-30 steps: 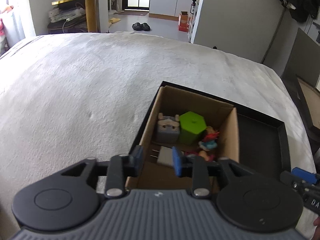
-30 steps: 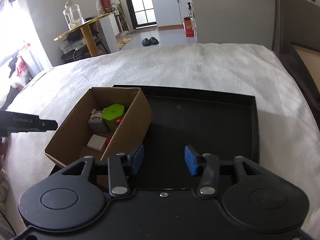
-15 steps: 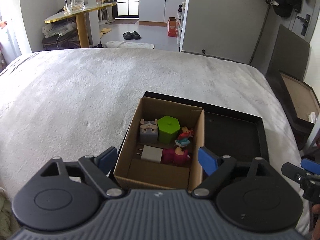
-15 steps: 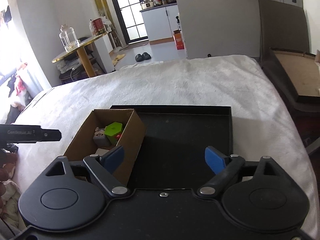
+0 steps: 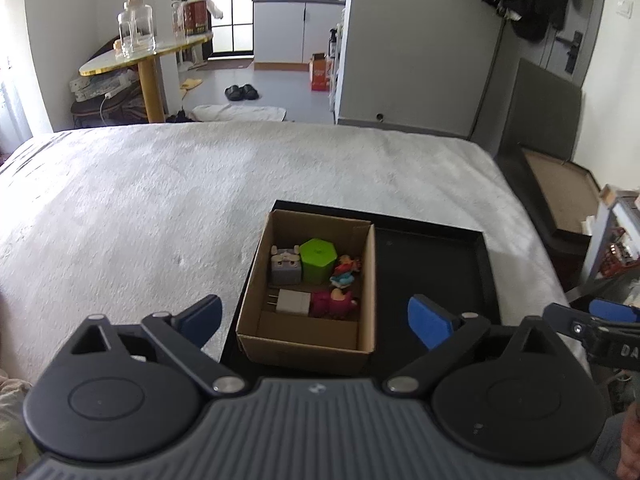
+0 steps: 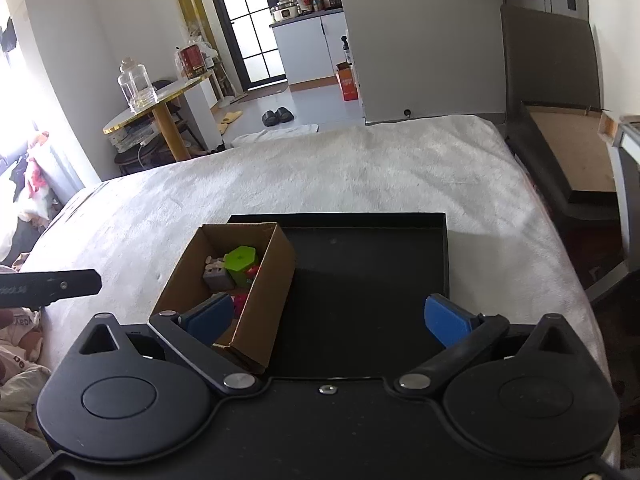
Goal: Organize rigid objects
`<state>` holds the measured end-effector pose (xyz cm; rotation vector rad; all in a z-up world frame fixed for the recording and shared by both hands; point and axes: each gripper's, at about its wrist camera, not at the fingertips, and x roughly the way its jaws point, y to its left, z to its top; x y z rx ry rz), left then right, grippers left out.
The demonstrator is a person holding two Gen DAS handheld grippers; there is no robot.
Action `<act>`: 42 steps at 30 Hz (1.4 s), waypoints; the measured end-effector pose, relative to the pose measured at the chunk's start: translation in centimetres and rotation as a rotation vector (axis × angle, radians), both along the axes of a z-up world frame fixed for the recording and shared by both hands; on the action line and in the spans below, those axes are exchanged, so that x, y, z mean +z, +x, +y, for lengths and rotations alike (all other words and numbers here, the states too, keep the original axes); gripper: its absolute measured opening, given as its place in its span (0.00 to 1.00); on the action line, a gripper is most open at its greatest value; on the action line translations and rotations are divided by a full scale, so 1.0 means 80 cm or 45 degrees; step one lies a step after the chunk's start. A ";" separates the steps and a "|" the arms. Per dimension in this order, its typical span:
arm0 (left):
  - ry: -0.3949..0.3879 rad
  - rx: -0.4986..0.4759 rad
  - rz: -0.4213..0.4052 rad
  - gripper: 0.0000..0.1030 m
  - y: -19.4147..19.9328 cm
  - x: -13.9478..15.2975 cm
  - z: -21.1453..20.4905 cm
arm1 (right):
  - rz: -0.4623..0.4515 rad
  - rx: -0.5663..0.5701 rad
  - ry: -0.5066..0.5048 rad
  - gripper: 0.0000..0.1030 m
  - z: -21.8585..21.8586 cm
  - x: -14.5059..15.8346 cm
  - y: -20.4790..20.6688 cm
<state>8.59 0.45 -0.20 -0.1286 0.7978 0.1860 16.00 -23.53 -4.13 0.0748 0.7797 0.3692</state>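
Observation:
A cardboard box point(image 5: 308, 344) stands in the left part of a black tray point(image 5: 432, 264) on the bed. Inside it lie a green hexagonal block point(image 5: 318, 260), a grey cube figure point(image 5: 286, 268), a white plug adapter point(image 5: 294, 302), a pink toy point(image 5: 334, 302) and a small colourful figure point(image 5: 345, 270). My left gripper point(image 5: 316, 318) hovers above and short of the box, its jaws opening wide with nothing between them. My right gripper point(image 6: 328, 317) hangs over the tray point(image 6: 368, 280) beside the box point(image 6: 272, 280), its jaws also opening and empty.
A white fluffy blanket point(image 5: 160, 200) covers the bed around the tray. Beyond its far edge stand a gold-rimmed round table point(image 5: 144, 56) with glass jars and slippers point(image 5: 240, 91) on the floor. A dark framed board point(image 6: 560, 160) leans at the right. Clothes point(image 6: 20, 344) lie at the left.
Both grippers have risen and drawn back from the box, which now looks smaller. Their blue pads went from close together to spread wide.

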 end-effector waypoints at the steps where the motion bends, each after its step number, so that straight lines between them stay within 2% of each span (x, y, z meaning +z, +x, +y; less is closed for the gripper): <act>1: 0.001 -0.005 -0.010 0.98 -0.006 0.003 -0.001 | 0.002 -0.008 -0.001 1.00 -0.001 0.003 -0.003; 8: -0.039 -0.046 -0.066 1.00 -0.050 0.023 -0.012 | -0.033 -0.079 -0.022 1.00 -0.009 0.024 -0.036; 18: -0.061 -0.028 -0.114 1.00 -0.096 0.034 -0.010 | -0.053 -0.080 0.015 1.00 -0.014 0.037 -0.067; 27: -0.024 -0.016 -0.147 1.00 -0.129 0.041 -0.006 | -0.058 -0.075 -0.014 1.00 -0.018 0.045 -0.090; 31: -0.011 -0.033 -0.174 1.00 -0.145 0.043 -0.008 | -0.069 -0.097 0.018 1.00 -0.027 0.050 -0.106; 35: -0.015 -0.022 -0.189 1.00 -0.158 0.042 -0.009 | -0.079 -0.124 0.002 1.00 -0.032 0.049 -0.121; 39: 0.063 -0.009 -0.193 1.00 -0.168 0.040 -0.018 | -0.028 -0.123 0.037 1.00 -0.035 0.041 -0.131; 42: 0.005 -0.027 -0.164 1.00 -0.172 0.034 -0.018 | -0.025 -0.114 -0.013 1.00 -0.028 0.034 -0.140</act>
